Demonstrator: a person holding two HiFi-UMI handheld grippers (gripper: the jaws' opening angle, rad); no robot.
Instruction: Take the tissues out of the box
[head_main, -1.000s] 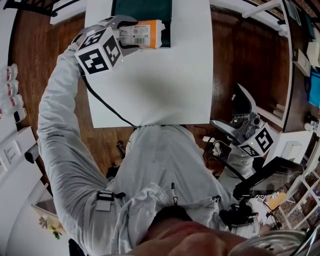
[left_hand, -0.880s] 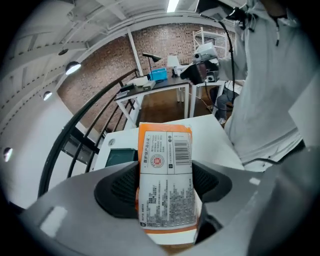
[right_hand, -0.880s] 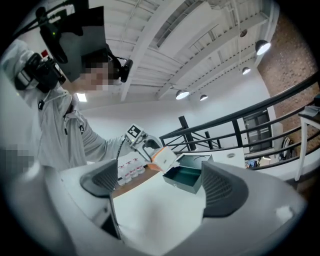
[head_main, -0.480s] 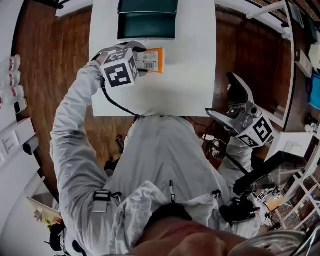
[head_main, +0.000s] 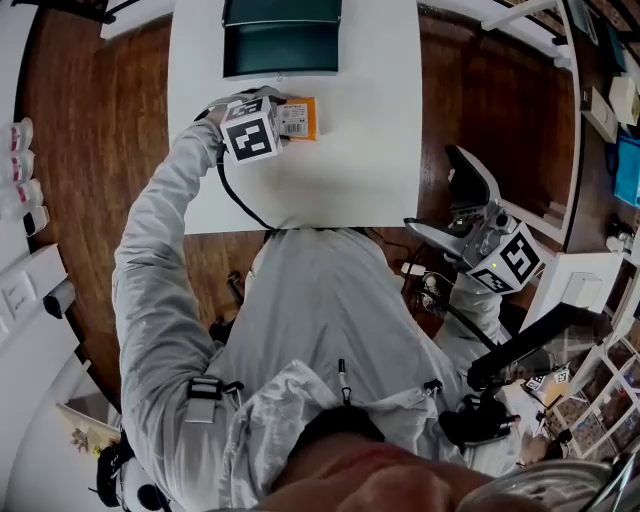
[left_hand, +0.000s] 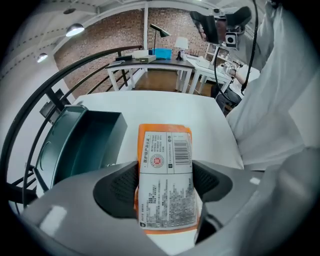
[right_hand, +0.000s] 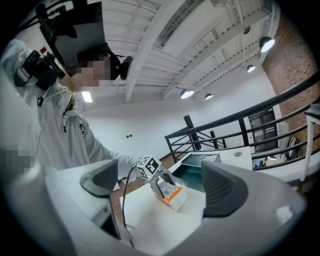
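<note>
Tissues, in an orange pack with a white printed label (left_hand: 165, 145), sit between the jaws of the left gripper (left_hand: 165, 182). The pads touch the pack's two long sides, and the jaws are opening. The pack is over the white bench (head_main: 370, 120), near its left side. It is outside the dark green box (head_main: 282, 50) and close in front of it. That box stands open at the far end of the bench, and its inside looks dark. The right gripper (right_hand: 160, 180) hangs off the bench's right edge over the wooden floor, jaws wide apart with nothing between them.
</note>
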